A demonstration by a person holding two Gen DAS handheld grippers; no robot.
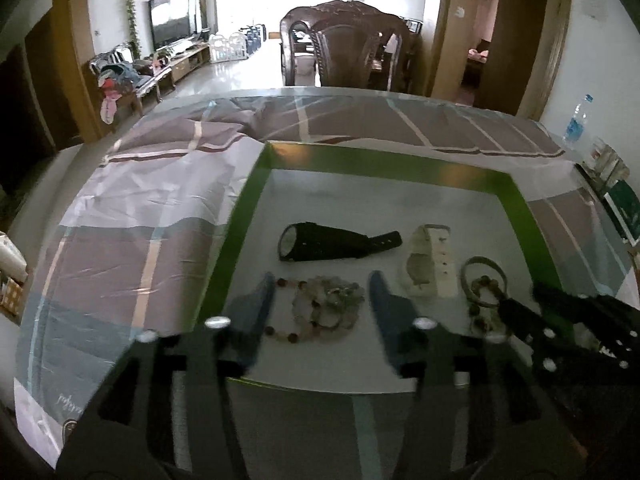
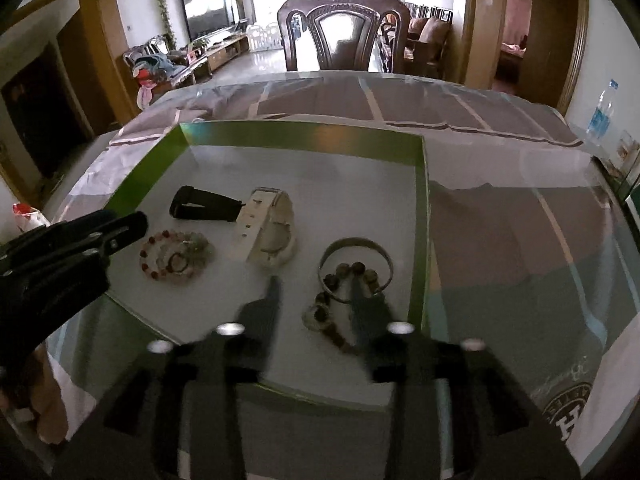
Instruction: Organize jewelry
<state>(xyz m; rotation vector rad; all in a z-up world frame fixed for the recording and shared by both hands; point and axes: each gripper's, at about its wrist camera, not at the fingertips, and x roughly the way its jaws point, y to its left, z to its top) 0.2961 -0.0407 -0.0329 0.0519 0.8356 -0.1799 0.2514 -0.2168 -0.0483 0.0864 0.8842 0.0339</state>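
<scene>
A shallow green-walled tray (image 1: pixel 248 192) (image 2: pixel 422 200) with a white floor lies on the table. In it lie a black watch (image 1: pixel 336 242) (image 2: pixel 206 204), a white watch (image 1: pixel 430 264) (image 2: pixel 268 228), a pale and red bead bracelet (image 1: pixel 320 308) (image 2: pixel 172 256), a metal bangle (image 1: pixel 482 278) (image 2: pixel 356 262) and a dark bead bracelet (image 1: pixel 480 300) (image 2: pixel 332 312). My left gripper (image 1: pixel 322 284) is open, its fingers either side of the pale bead bracelet. My right gripper (image 2: pixel 314 284) is open over the dark bead bracelet and bangle.
The table has a checked plastic cloth (image 1: pixel 132 240). A dark wooden chair (image 2: pixel 340 32) stands at the far side. A water bottle (image 1: pixel 576 120) (image 2: pixel 600 110) stands at the far right, with boxes (image 1: pixel 624 208) near the right edge.
</scene>
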